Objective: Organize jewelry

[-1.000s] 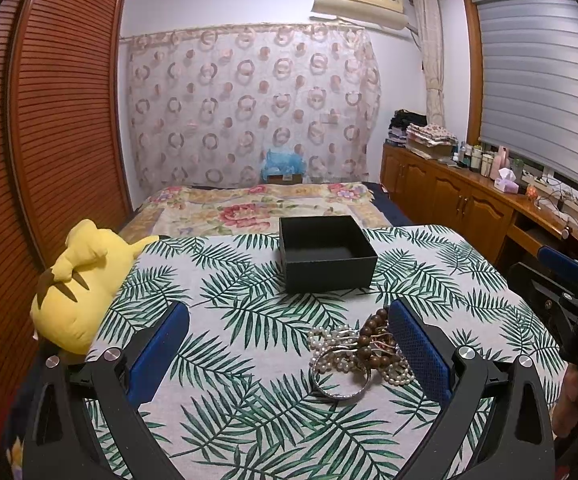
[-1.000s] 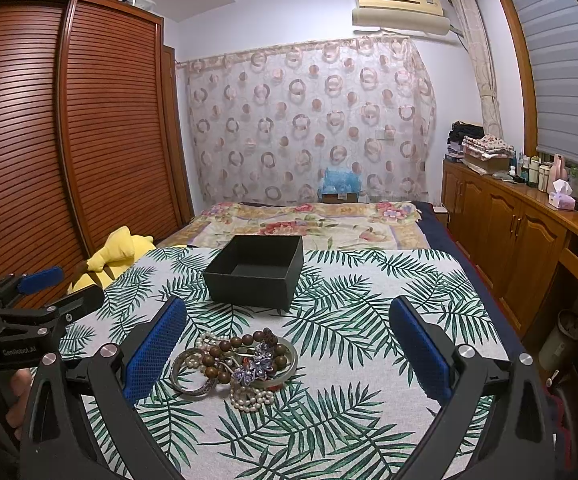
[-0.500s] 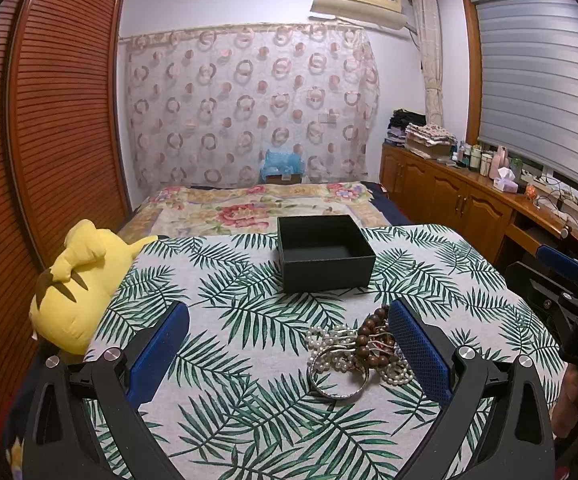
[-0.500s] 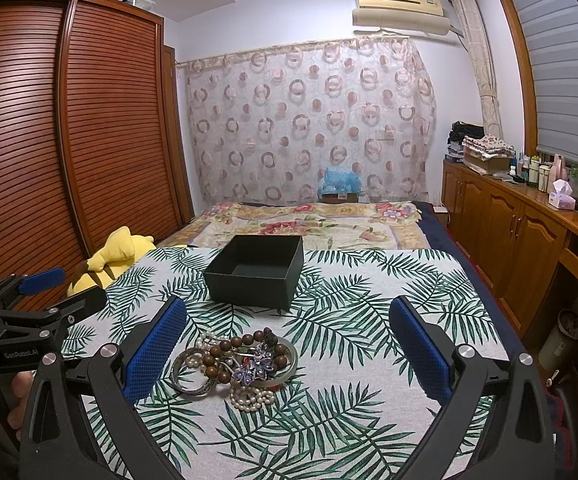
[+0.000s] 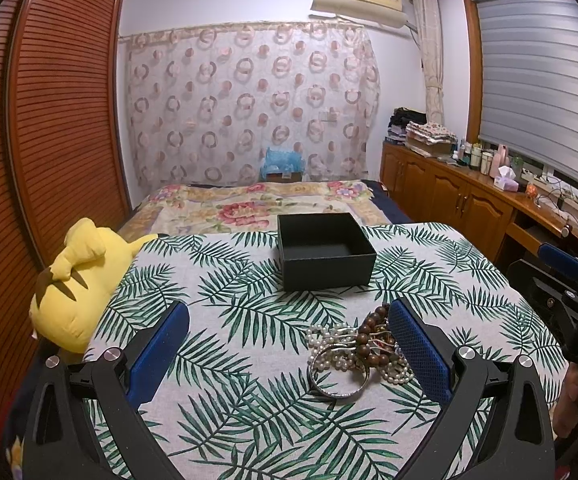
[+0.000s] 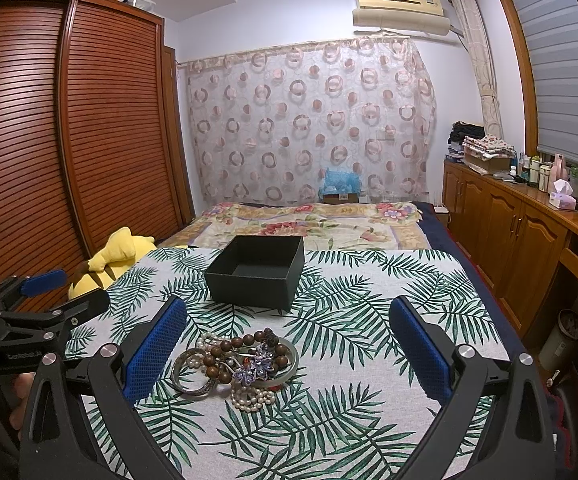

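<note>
The room is a bedroom with white walls, a louvred wooden wardrobe (image 6: 89, 128) on the left, a circle-patterned curtain (image 6: 309, 120) at the back under an air conditioner (image 6: 401, 10), a bed with floral cover (image 6: 309, 222), and low wooden cabinets (image 6: 509, 232) below a window blind (image 5: 541, 88) on the right.

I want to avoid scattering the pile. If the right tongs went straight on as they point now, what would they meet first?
Probably the black box: it sits nearly centred ahead of the open right tongs. The jewelry pile lies nearer but left of centre, so the left finger might brush it; depth is unclear.
</note>
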Motion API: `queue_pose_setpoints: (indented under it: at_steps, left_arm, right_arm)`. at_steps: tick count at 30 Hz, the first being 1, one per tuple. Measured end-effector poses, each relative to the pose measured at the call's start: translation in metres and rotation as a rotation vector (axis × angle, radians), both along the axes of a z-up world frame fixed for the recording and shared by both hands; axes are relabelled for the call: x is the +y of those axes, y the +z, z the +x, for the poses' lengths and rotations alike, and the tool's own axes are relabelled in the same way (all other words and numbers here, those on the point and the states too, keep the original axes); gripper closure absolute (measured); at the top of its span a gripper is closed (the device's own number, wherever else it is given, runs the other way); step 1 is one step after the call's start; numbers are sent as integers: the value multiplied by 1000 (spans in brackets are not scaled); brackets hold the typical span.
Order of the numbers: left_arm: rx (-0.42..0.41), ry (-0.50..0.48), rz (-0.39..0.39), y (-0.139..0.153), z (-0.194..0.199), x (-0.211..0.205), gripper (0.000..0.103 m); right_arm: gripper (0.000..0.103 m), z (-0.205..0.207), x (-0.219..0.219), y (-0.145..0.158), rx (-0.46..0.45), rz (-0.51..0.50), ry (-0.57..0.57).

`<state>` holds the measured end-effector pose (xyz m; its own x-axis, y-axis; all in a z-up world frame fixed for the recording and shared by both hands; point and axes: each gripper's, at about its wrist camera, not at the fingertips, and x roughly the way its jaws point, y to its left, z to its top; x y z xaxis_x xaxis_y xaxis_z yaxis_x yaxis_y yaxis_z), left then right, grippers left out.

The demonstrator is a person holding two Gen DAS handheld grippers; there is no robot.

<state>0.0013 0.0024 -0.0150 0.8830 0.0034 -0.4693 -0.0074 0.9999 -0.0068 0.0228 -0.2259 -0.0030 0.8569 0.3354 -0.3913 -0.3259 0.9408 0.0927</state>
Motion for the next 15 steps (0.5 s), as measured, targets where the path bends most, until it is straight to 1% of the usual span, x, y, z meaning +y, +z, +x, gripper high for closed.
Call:
queue_pose_setpoints:
  at_steps: [15]
  left_arm:
    - [8,1,-1,-4,2,1,6]
  right_arm:
    - [1,0,-1,0,0,2,4]
